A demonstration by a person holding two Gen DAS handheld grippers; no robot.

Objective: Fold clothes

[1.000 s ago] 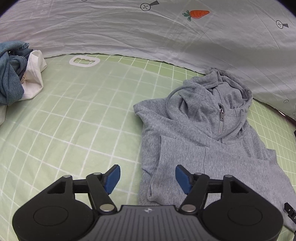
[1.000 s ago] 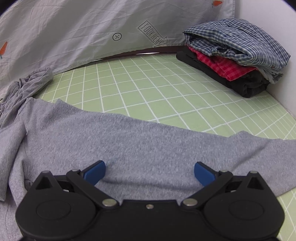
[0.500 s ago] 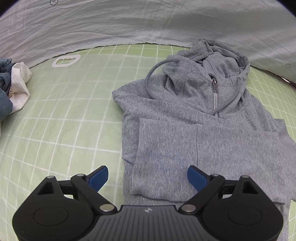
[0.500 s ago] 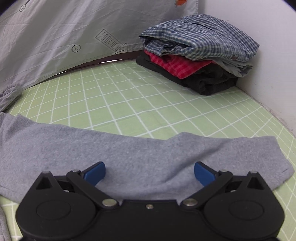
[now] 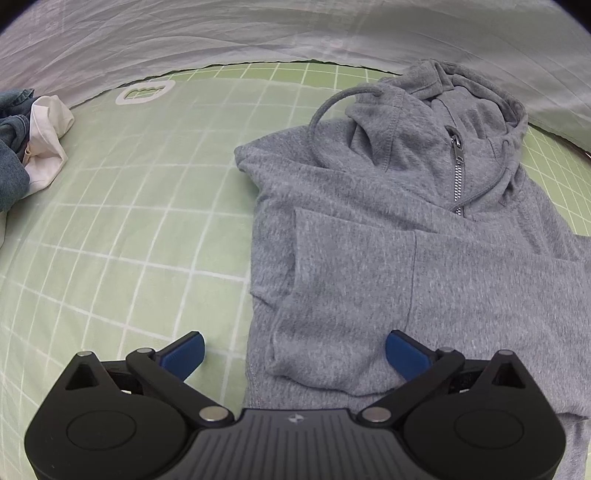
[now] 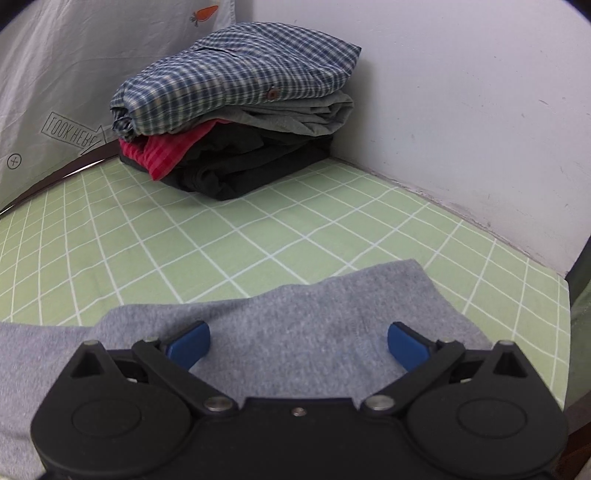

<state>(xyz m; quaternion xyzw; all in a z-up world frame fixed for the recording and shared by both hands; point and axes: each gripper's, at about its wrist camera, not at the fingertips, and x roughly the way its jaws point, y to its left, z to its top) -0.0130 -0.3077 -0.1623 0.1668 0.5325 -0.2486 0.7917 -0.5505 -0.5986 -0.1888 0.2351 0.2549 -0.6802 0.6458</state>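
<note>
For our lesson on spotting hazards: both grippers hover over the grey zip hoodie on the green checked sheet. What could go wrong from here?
1. The left gripper, its jaws opening, straddles the folded sleeve's edge on the grey zip hoodie; it might pinch the green checked sheet too.
2. The loose drawstring loop could snag.
3. The right gripper might grab only the top layer of the sleeve, skewing the fold.

Pale green sheet [image 5: 110, 221] with a white grid, spread flat, a white oval logo [image 5: 144, 93] printed near its far edge. Behind it, draped wrinkled grey-white cloth [image 5: 258, 33], printed with an orange carrot [image 6: 204, 13], a boxed "LOOK HERE" arrow [image 6: 74, 133] and a circled plus mark [image 6: 14, 160]. To the right, scuffed white wall [image 6: 461, 92] meeting the sheet's edge.
</note>
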